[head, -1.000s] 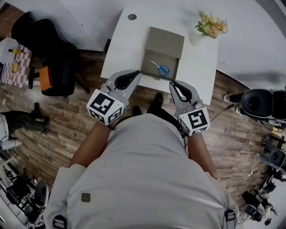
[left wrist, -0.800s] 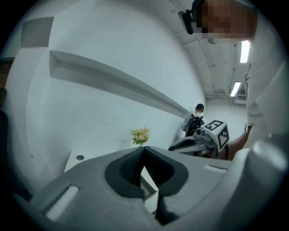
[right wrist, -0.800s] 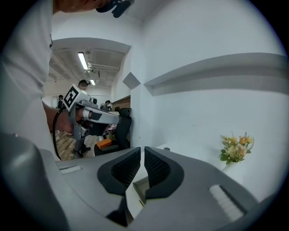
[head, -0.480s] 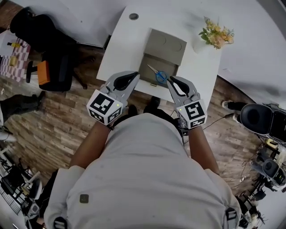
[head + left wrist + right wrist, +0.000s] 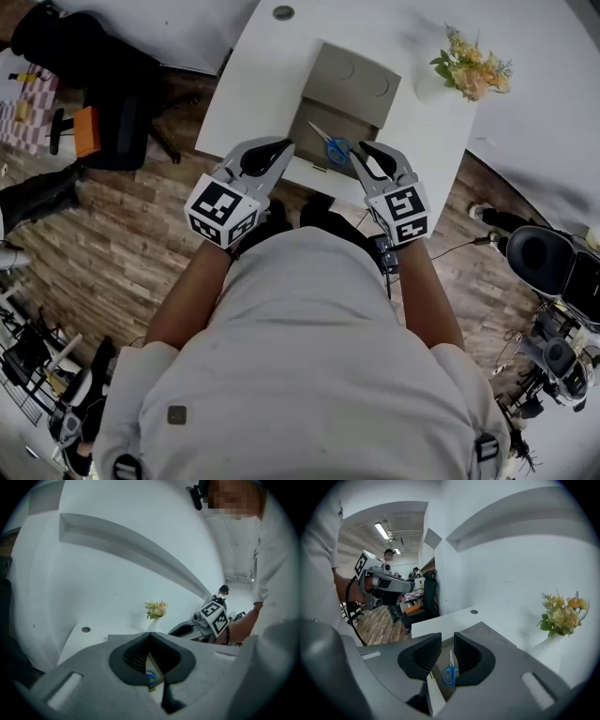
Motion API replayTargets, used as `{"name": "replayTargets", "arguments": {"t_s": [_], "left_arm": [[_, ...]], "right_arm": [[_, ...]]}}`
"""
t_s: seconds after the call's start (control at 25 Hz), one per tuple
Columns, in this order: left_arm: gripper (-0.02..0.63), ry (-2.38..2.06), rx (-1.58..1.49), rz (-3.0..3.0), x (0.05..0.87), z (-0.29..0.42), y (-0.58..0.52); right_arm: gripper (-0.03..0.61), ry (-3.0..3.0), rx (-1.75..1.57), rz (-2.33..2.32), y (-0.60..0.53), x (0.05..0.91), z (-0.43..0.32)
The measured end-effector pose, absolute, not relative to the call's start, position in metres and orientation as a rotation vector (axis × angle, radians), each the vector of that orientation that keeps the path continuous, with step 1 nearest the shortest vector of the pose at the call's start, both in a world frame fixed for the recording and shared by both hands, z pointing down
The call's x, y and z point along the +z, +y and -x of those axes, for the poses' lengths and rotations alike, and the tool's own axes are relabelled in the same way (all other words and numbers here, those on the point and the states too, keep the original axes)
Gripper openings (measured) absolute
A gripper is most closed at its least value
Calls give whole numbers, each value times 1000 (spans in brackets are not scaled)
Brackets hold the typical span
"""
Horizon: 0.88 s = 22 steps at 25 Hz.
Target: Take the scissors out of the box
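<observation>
Blue-handled scissors [image 5: 335, 148] lie inside an open grey box [image 5: 314, 127] on the white table [image 5: 248, 89], with the box lid [image 5: 361, 75] folded back. My left gripper [image 5: 284, 147] hovers at the box's near left corner, its jaws shut and empty. In the left gripper view its tips [image 5: 150, 635] meet, and the scissors [image 5: 151, 677] show below them. My right gripper [image 5: 362, 154] hovers at the near right corner. Its jaws have just been opening. In the right gripper view they [image 5: 447, 637] stand apart with nothing between them, and the scissors [image 5: 450, 674] lie beyond the gap.
A white vase of flowers [image 5: 472, 70] stands at the table's back right. A cable hole [image 5: 282, 13] sits at the table's far edge. A black office chair [image 5: 103, 122] stands on the wooden floor to the left. More equipment lies at the right.
Both grippers have come forward and down toward the box's near edge. The right gripper's jaws have parted. The left gripper's jaws stay together.
</observation>
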<state>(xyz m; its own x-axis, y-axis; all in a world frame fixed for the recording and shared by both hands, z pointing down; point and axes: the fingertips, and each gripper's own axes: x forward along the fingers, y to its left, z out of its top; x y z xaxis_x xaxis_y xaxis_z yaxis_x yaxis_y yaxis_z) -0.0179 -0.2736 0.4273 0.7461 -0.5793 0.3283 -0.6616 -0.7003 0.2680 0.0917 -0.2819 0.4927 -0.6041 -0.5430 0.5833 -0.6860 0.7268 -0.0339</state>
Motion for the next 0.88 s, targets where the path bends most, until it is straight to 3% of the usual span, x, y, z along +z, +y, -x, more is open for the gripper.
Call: {"name": "replayTargets", "arguments": {"t_s": [0.88], "left_arm": [[5,-906,425,-2451,506,1,-285]], "right_arm": [[141,-2131,575,-717,-293,642,-95]]}}
